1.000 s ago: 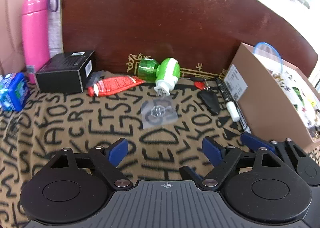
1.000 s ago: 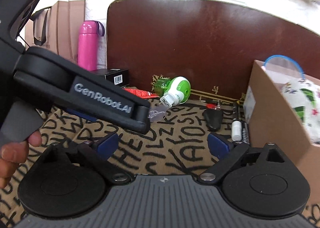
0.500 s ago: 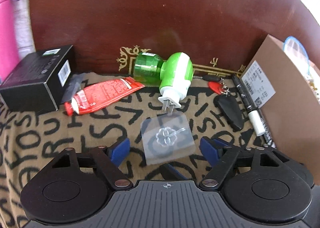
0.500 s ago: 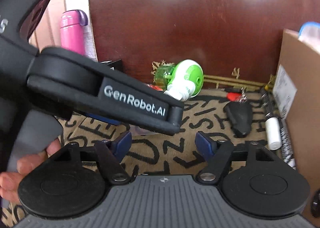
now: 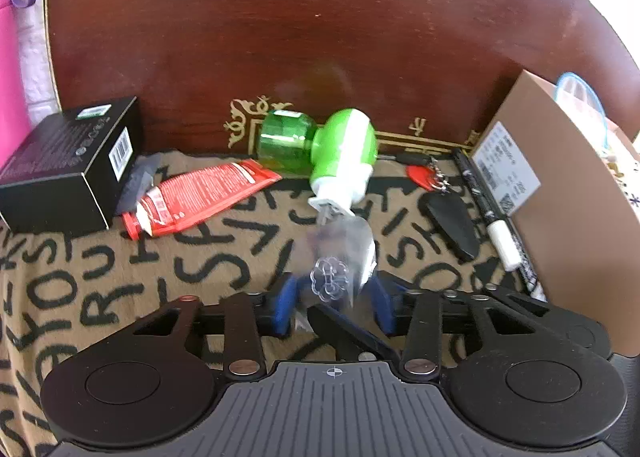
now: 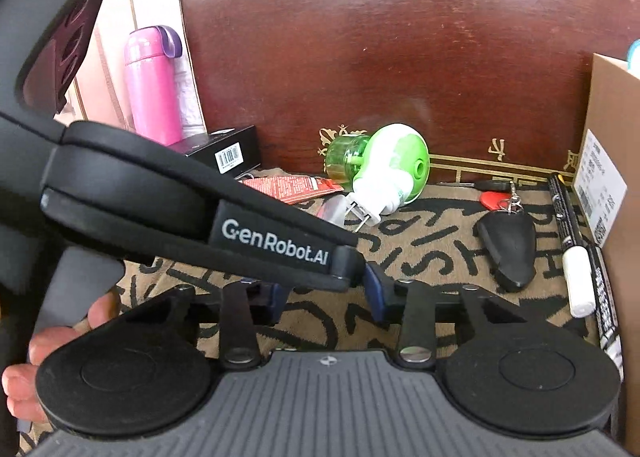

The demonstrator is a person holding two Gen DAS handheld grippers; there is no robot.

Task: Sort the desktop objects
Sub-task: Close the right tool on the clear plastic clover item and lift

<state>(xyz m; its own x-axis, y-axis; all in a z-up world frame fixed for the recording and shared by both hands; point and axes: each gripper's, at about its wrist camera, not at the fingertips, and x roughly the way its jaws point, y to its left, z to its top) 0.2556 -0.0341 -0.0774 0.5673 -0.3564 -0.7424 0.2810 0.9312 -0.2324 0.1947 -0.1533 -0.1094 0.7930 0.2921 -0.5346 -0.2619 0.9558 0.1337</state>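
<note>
Clear hook sticker [image 5: 338,257] — square, see-through, clover embossed, tilted up between closing left claw [image 5: 334,303], right claw [image 6: 326,295] closing — empty.

Our left gripper [image 5: 334,307] is matte black plastic with blue pads, round pivot discs, silver screws, a ribbed grey body and white "GenRobot.AI" lettering; our right gripper [image 6: 326,295] looks identical.
</note>
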